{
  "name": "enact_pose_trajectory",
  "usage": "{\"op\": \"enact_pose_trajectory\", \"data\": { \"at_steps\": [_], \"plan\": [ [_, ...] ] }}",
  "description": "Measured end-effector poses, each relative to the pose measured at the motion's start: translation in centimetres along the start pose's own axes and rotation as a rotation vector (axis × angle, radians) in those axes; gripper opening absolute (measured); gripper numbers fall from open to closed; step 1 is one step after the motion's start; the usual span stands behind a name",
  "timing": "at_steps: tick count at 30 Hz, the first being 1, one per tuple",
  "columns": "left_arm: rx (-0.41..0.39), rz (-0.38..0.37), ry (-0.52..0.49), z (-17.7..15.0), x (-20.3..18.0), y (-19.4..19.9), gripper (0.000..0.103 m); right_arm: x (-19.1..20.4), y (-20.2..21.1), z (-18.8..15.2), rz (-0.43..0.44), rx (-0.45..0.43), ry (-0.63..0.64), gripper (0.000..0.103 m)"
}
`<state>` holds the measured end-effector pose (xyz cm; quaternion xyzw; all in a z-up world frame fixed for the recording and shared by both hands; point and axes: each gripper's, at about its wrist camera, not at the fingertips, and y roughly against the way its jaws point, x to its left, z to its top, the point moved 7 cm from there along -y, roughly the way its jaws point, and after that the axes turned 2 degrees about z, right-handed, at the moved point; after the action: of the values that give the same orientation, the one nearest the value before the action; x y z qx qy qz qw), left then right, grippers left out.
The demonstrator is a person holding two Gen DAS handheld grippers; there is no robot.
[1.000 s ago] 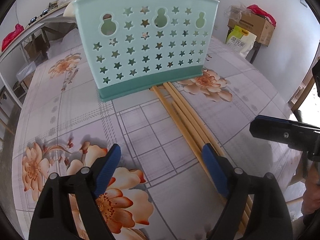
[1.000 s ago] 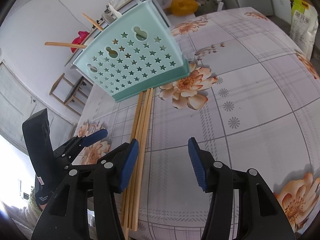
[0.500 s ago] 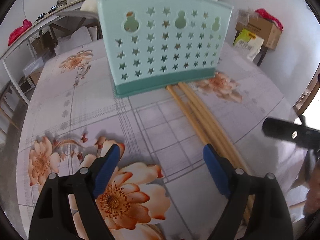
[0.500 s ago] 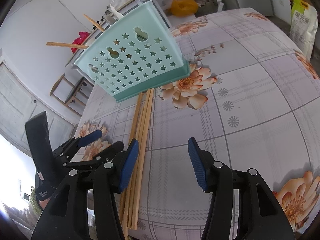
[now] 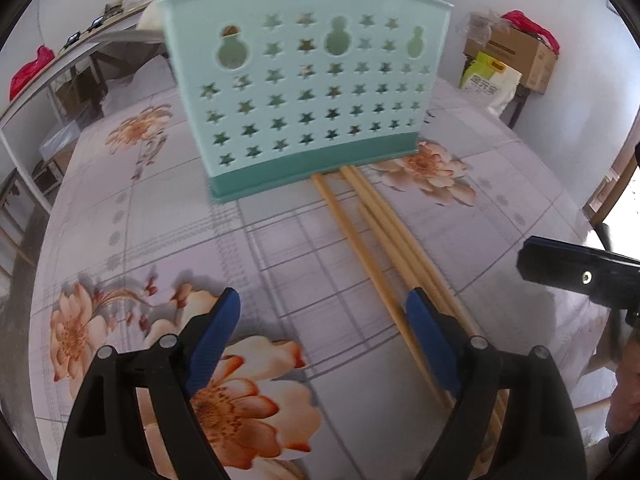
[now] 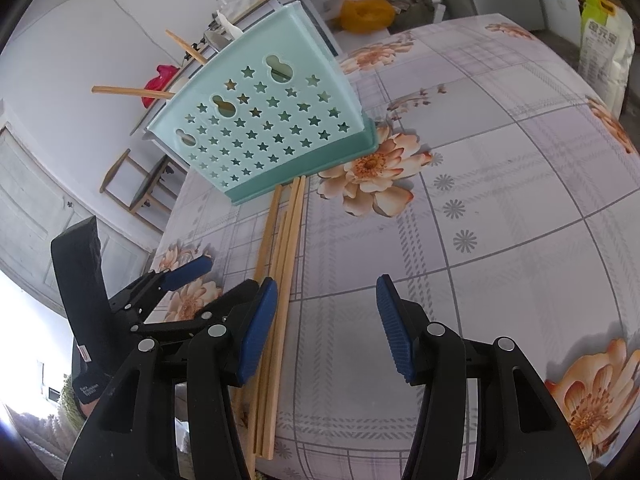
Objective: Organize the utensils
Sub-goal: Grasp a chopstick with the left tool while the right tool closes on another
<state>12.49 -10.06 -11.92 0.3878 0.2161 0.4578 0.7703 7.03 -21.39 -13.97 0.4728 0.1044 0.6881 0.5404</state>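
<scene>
A teal utensil holder (image 5: 308,88) with star-shaped holes stands on the flowered tablecloth, and wooden handles (image 6: 120,90) stick out of its top. Several long wooden chopsticks (image 5: 372,232) lie side by side on the cloth, running from the holder's base toward me. My left gripper (image 5: 324,320) is open and empty, and its right finger (image 5: 430,340) covers the near part of the chopsticks. My right gripper (image 6: 326,328) is also open with nothing between its fingers. The chopsticks (image 6: 284,248) pass just outside its left finger (image 6: 256,328). The left gripper (image 6: 180,280) sits to their left.
The table's near edge (image 6: 360,456) lies just under the right gripper. A white and green sack (image 5: 488,80) and a cardboard box (image 5: 516,56) sit beyond the table's far right. A yellow bag (image 6: 366,14) and a wooden chair (image 6: 136,188) stand past the far side.
The left wrist view swayed slightly sideways and came back. Both grippers keep the same opening, and the chopsticks and holder lie as before.
</scene>
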Motion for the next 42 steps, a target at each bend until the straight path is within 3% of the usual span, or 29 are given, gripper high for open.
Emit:
{"op": "enact_pose_trajectory", "data": {
  "at_steps": [3,6,9,17,34,42],
  "plan": [
    [0.009,0.036,-0.005,-0.2,0.7,0.1,0.083,-0.1,0.0,0.0,0.002,-0.001,-0.001,0.051],
    [0.025,0.054,-0.005,-0.6,1.2,0.1,0.073,-0.1,0.1,0.0,0.005,-0.006,0.001,0.051],
    [0.036,0.036,0.019,-0.9,1.5,0.5,0.058,-0.1,0.2,0.1,0.005,-0.008,0.001,0.051],
    [0.057,0.001,0.036,-2.0,1.3,1.7,0.006,0.6,-0.1,-0.1,0.017,0.002,0.016,0.046],
    [0.070,-0.023,0.142,-4.1,2.7,3.2,0.006,3.6,-3.8,-2.0,0.061,0.133,0.084,0.012],
    [0.070,-0.023,0.145,-4.1,2.8,3.2,0.006,3.4,-3.9,-2.1,0.029,0.136,0.086,0.005]
  ]
}}
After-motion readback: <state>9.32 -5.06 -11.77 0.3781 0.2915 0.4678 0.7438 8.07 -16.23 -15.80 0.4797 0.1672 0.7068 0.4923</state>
